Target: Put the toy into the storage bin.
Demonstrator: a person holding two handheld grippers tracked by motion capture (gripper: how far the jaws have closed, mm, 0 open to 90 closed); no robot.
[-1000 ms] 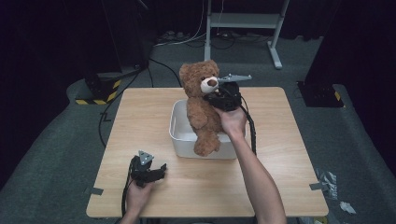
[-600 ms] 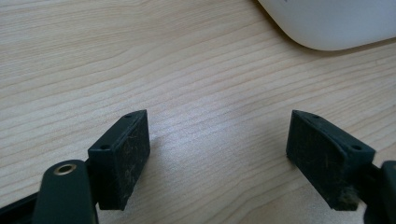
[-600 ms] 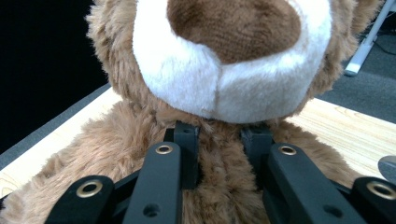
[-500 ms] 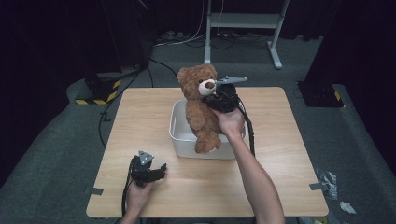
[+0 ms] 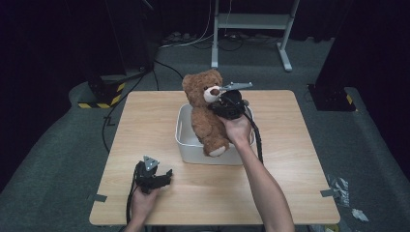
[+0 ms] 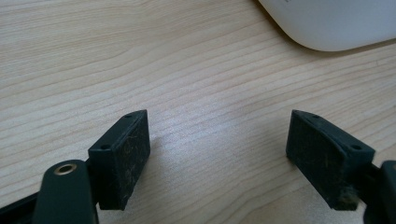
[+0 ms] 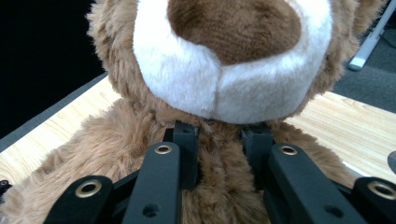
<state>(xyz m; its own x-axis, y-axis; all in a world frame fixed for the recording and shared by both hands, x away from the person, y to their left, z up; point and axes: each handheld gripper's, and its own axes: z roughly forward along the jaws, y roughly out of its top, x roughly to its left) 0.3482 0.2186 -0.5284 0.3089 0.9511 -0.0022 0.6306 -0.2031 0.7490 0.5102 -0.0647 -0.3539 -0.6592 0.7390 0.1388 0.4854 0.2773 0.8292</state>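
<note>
one teddy bear (image 5: 207, 116) pinched in right claw (image 7: 219, 135), no label visible.

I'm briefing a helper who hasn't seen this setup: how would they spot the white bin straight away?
Start at the square wooden table on the grey carpet. Near its middle sits the white bin, a rounded plastic tub. It is the table's one container, with a brown teddy bear upright over it, pinched below the chin by the right gripper.

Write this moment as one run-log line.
right tongs: shut on teddy bear | bear: over white bin | left tongs: open, on table
</note>
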